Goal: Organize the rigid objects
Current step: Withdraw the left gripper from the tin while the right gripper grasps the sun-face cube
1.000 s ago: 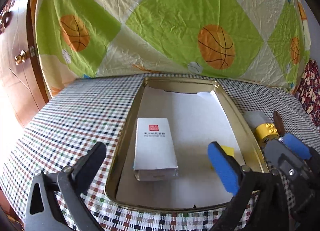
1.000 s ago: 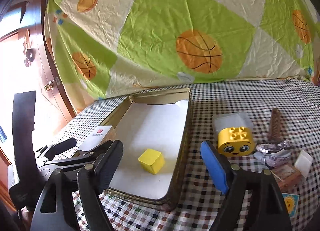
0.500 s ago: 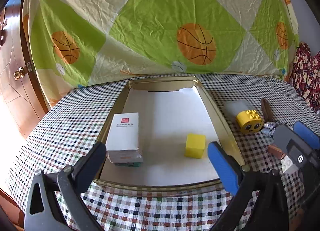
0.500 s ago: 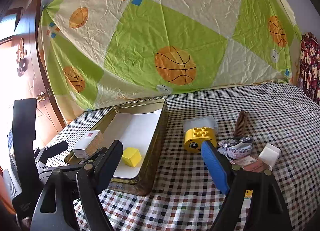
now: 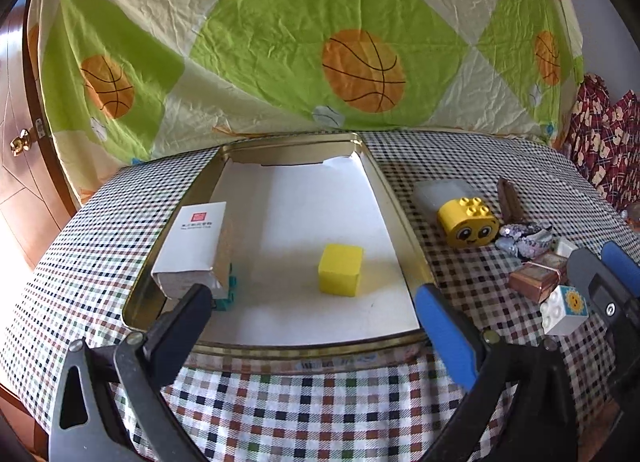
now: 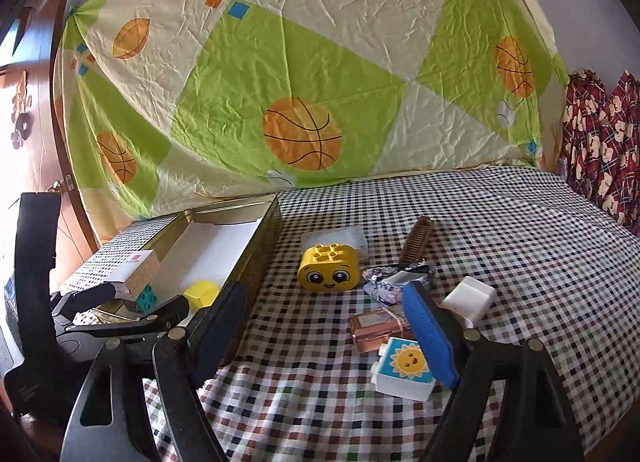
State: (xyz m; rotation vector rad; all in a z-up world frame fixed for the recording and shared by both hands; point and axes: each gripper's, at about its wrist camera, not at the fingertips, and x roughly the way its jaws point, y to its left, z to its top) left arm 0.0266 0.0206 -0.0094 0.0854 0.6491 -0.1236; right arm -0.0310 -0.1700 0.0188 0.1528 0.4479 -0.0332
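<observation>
Sun-faced white block [image 6: 404,368], hard, light plastic with slick flat faces, lies on the checked worktop [image 6: 520,262] just ahead of the right gripper [image 6: 320,326], whose fingers stand apart and empty, and looks best pinched across two opposite flat sides; the left gripper [image 5: 312,314] too is spread and empty, before the tin tray [image 5: 396,198].

A crumpled green-and-cream sheet [image 6: 304,74] printed with basketballs was hung behind a table covered by a checked cloth [image 6: 500,246], while a brown wooden door [image 5: 16,166] was lit brightly at the left and red patterned fabric [image 6: 600,142] was seen at the right.
</observation>
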